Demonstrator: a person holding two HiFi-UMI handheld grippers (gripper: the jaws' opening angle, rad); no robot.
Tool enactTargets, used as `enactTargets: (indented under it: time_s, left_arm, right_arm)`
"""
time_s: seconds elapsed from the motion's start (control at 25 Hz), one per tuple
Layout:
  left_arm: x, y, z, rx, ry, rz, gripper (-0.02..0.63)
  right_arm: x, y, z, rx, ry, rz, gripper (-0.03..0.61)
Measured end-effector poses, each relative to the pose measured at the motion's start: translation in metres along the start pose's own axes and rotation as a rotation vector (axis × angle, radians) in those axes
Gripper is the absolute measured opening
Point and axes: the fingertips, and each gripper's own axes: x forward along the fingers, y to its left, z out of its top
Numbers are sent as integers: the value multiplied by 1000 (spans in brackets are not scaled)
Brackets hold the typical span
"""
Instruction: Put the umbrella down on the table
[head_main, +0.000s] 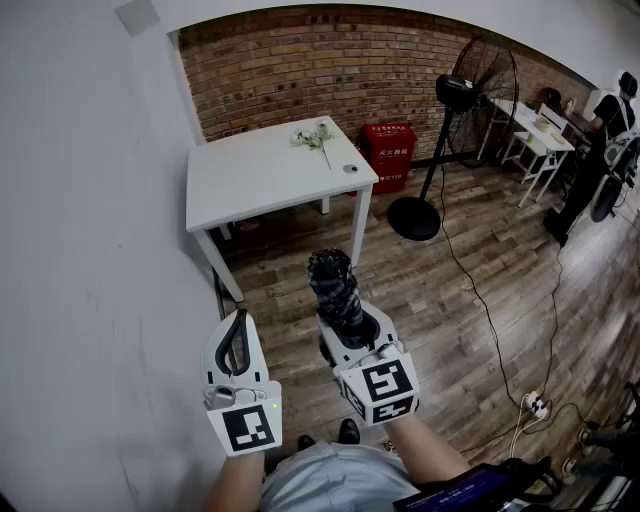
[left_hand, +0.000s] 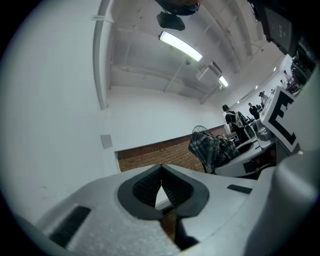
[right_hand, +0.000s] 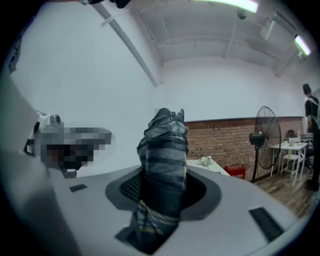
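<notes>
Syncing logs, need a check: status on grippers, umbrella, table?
Left gripper shut, empty. Right gripper shut on folded umbrella, held upright. Table ahead, not yet reached; flower sprig and small round item on its far right part.

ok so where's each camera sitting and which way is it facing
Head view: on the person's head, looking steeply down at floor and table; left gripper and right gripper show.
Left gripper view: riding the left gripper, tilted up at wall and ceiling; its shut jaws show.
Right gripper view: riding the right gripper, facing the brick wall; its jaws clamp the umbrella.
Shared: umbrella in all three; table in head and right gripper views.
</notes>
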Motion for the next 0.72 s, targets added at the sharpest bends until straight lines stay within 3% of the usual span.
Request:
enactTargets:
  time_s: [0.72]
  left_arm:
    - [56, -63, -5, 62, 40, -4, 9]
  right_arm:
    - [-2, -102, -23, 66, -4, -25, 179]
